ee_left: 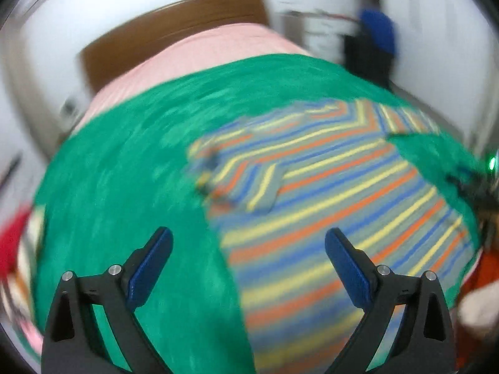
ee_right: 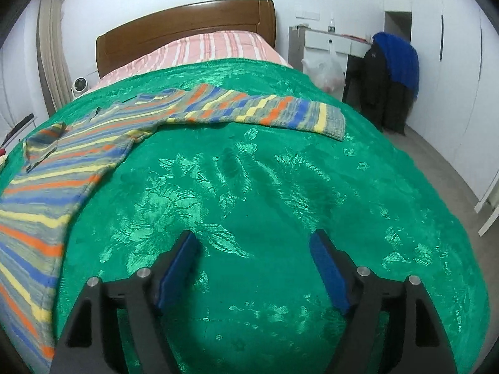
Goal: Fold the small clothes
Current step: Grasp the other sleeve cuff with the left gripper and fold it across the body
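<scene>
A striped sweater [ee_left: 327, 205] in orange, blue, yellow and grey lies spread on a green bedspread [ee_left: 131, 187]. In the blurred left wrist view my left gripper [ee_left: 248, 240] is open and empty, hovering over the sweater's left edge. In the right wrist view the sweater [ee_right: 62, 168] lies at the left, with one sleeve [ee_right: 259, 110] stretched out to the right across the bed. My right gripper [ee_right: 254, 243] is open and empty above bare green bedspread [ee_right: 280, 187], to the right of the sweater's body.
A wooden headboard [ee_right: 187, 21] and pink striped bedding [ee_right: 212, 46] lie at the far end. A chair with a blue and a black garment [ee_right: 393, 74], a white desk [ee_right: 330, 40] and a plastic bag [ee_right: 324, 71] stand at the right. A small fan [ee_right: 80, 86] sits at the left.
</scene>
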A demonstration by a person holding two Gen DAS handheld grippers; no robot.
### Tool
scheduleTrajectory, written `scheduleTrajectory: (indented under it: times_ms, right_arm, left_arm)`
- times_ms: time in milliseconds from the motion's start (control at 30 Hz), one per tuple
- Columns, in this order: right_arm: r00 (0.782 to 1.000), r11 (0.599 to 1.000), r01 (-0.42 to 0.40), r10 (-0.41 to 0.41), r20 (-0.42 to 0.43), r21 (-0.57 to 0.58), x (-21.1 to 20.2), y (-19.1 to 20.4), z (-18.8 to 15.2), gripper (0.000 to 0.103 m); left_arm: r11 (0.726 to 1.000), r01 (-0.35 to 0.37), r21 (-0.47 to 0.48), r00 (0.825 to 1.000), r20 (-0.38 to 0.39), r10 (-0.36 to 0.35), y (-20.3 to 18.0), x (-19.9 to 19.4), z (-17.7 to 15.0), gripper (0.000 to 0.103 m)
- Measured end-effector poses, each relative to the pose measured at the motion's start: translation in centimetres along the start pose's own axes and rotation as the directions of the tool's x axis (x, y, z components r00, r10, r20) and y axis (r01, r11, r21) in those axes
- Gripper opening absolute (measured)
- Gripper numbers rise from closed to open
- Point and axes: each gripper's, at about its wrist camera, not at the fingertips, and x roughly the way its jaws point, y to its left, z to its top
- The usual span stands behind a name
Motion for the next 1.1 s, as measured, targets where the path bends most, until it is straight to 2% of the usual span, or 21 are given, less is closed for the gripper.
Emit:
scheduleTrajectory:
  times_ms: [33,100,167,267,333,367,400,433,467,533,600,633,667,733,767,833,933,1033,1067,1100]
  right_arm:
    - [1.000,1.000,-0.001,0.001,0.007,0.001,-0.2,-0.1,-0.1,0.076]
    - [1.000,1.000,-0.004,0.004,0.021,0.006,-0.2,-0.2,-0.3,0.076]
    - [1.000,1.000,-0.003,0.003,0.023,0.004,-0.2,-0.2,-0.3,0.076]
    - [1.000,1.000,-0.008,0.008,0.026,0.006,-0.2,-0.2,-0.3,0.076]
    - [1.000,1.000,-0.010,0.010,0.028,0.006,-0.2,-0.2,-0.3,0.076]
    - [0.999,1.000,-0.010,0.010,0.030,0.006,-0.2,-0.1,-0.3,0.076]
    - [0.999,1.000,-0.009,0.009,0.032,0.006,-0.2,-0.1,-0.4,0.076]
    - [0.999,1.000,-0.008,0.008,0.033,0.006,-0.2,-0.1,-0.4,0.076]
    - [0.999,1.000,-0.008,0.007,0.034,0.005,-0.2,-0.1,-0.4,0.076]
    - [0.999,1.000,-0.006,0.006,0.036,0.004,-0.2,-0.1,-0.4,0.076]
    - [0.999,1.000,-0.007,0.007,0.036,0.004,-0.2,-0.1,-0.5,0.076]
    - [0.999,1.000,-0.007,0.007,0.036,0.005,-0.2,-0.1,-0.5,0.076]
    - [0.999,1.000,-0.007,0.006,0.036,0.004,-0.2,-0.1,-0.5,0.076]
    - [0.999,1.000,-0.006,0.006,0.036,0.003,-0.2,-0.1,-0.5,0.076]
    - [0.999,1.000,-0.006,0.006,0.036,0.004,-0.2,-0.1,-0.5,0.076]
    - [0.999,1.000,-0.006,0.006,0.036,0.004,-0.2,-0.1,-0.5,0.076]
    - [0.999,1.000,-0.006,0.006,0.036,0.004,-0.2,-0.1,-0.5,0.076]
    - [0.999,1.000,-0.005,0.005,0.036,0.003,-0.2,0.0,-0.5,0.076]
    - [0.999,1.000,-0.005,0.005,0.036,0.002,-0.2,-0.1,-0.5,0.076]
    - [0.999,1.000,-0.004,0.004,0.037,0.002,-0.2,-0.1,-0.5,0.076]
  left_arm:
    - [0.999,0.004,0.041,1.000,-0.015,-0.003,-0.7,1.5,0.7,0.094]
    - [0.991,0.016,0.130,0.997,-0.078,-0.006,-2.4,5.9,1.8,0.079]
    - [0.986,-0.004,0.168,0.991,-0.131,0.027,-3.1,9.6,2.1,0.077]
    - [0.994,-0.021,0.111,0.972,-0.230,0.046,-1.7,14.5,1.6,0.077]
    - [0.999,0.008,0.033,0.967,-0.254,0.000,0.1,15.9,1.1,0.077]
    - [1.000,0.026,-0.008,0.969,-0.246,-0.027,0.8,16.1,0.9,0.067]
    - [0.999,0.036,-0.039,0.969,-0.245,-0.045,1.4,16.1,1.0,0.031]
    - [0.998,0.040,-0.056,0.966,-0.252,-0.053,1.8,16.0,1.1,0.015]
    - [0.996,0.052,-0.077,0.965,-0.254,-0.070,2.0,15.8,1.4,0.009]
    - [0.982,0.082,-0.169,0.971,-0.209,-0.117,3.5,14.2,2.0,0.007]
    - [0.949,0.089,-0.303,0.984,-0.119,-0.130,6.6,11.3,2.8,0.005]
    - [0.924,0.079,-0.374,0.991,-0.074,-0.115,8.6,9.8,2.9,0.005]
    - [0.883,0.087,-0.462,0.993,-0.029,-0.113,11.0,8.4,2.6,0.005]
    - [0.754,0.086,-0.651,0.996,0.043,-0.077,16.9,6.2,1.0,0.005]
    - [0.708,0.060,-0.704,0.998,0.047,-0.038,19.1,5.5,-0.2,0.005]
    - [0.653,-0.018,-0.757,0.999,0.005,0.034,22.3,5.5,-2.3,0.005]
    - [0.533,-0.086,-0.842,0.996,-0.064,0.060,25.6,6.3,-6.6,0.005]
    - [0.409,-0.077,-0.909,0.997,-0.077,0.016,27.2,7.5,-10.1,0.004]
    - [0.385,-0.068,-0.920,0.997,-0.070,0.008,27.2,7.6,-10.7,0.004]
    - [0.335,-0.037,-0.941,0.999,-0.044,-0.012,27.3,7.7,-11.9,0.004]
